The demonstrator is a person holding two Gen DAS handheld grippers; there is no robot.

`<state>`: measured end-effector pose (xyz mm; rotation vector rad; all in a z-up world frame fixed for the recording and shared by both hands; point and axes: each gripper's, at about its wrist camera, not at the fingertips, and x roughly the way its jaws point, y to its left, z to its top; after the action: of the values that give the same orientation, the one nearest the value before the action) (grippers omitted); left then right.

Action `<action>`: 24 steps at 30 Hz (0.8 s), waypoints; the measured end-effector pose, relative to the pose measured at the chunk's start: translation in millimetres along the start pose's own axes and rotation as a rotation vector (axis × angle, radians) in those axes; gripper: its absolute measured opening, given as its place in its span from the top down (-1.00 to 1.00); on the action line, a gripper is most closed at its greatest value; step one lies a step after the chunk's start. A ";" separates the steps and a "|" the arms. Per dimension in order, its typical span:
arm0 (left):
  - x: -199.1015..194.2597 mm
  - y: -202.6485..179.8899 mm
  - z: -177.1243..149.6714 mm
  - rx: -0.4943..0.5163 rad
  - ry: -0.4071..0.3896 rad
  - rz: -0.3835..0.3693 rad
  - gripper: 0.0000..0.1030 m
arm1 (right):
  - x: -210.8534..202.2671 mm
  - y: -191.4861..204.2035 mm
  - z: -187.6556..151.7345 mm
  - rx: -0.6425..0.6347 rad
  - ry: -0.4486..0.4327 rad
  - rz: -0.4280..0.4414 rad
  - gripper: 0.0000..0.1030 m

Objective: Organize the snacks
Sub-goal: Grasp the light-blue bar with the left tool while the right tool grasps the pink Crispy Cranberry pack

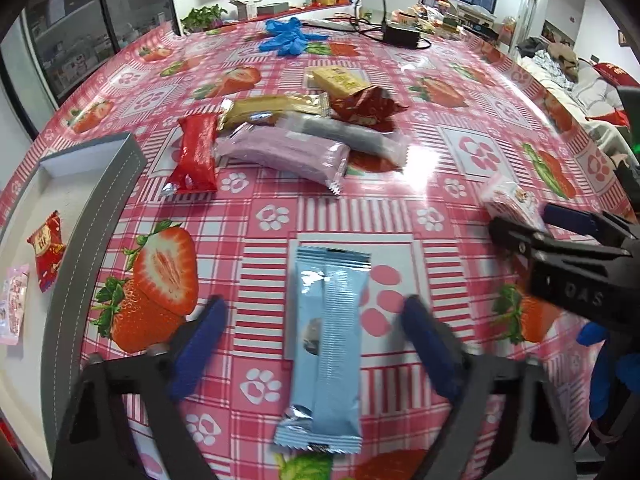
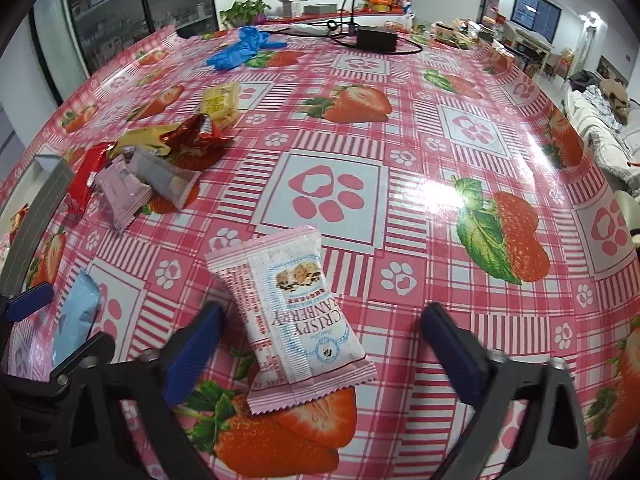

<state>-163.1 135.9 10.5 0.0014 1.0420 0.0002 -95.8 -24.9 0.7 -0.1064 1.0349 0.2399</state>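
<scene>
A light blue snack packet [image 1: 328, 344] lies lengthwise on the strawberry tablecloth between the fingers of my left gripper [image 1: 314, 306]. The jaws stand open, with a gap on both sides of the packet. My right gripper [image 2: 322, 314] is open around a pink cranberry crisp packet [image 2: 296, 316]; its left finger is close to the packet's edge and its right finger is well clear. A grey tray [image 1: 92, 208] at the left holds a small red packet [image 1: 46, 252] and a pink one [image 1: 14, 304]. Further back is a pile of snacks: red [image 1: 196, 156], lilac [image 1: 284, 152], grey [image 1: 348, 136] and yellow [image 1: 272, 106].
Blue gloves [image 1: 286, 38] and a black power adapter [image 1: 400, 34] with cables lie at the table's far side. In the left wrist view, the right gripper [image 1: 560, 248] stands at the right. In the right wrist view, the left gripper's finger [image 2: 28, 300] shows at the left edge.
</scene>
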 end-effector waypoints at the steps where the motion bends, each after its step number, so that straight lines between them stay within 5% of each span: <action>1: -1.8 -3.2 1.3 0.015 -0.002 -0.012 0.05 | -3.3 0.2 0.6 -0.009 -0.001 0.007 -0.23; 2: -4.0 -5.9 2.0 0.035 0.003 -0.022 0.28 | -5.7 -0.2 1.7 -0.013 0.003 0.012 0.21; 3: -4.7 -6.5 2.2 0.040 0.012 -0.030 0.48 | -5.6 -1.0 2.5 -0.009 0.012 0.021 0.24; 7: -15.6 4.4 -3.0 -0.013 0.026 -0.114 0.51 | -11.6 -9.6 1.2 0.066 0.035 0.134 0.24; 14: -58.2 26.4 0.7 -0.033 -0.050 -0.124 0.51 | -38.5 11.8 6.3 0.050 0.005 0.216 0.24; 24: -114.6 122.4 16.1 -0.131 -0.157 -0.013 0.51 | -63.2 97.8 45.8 -0.041 -0.016 0.379 0.24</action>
<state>-206.9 258.2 117.7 -0.1227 0.8830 0.0563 -112.4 69.8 80.9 0.0560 1.0291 0.6051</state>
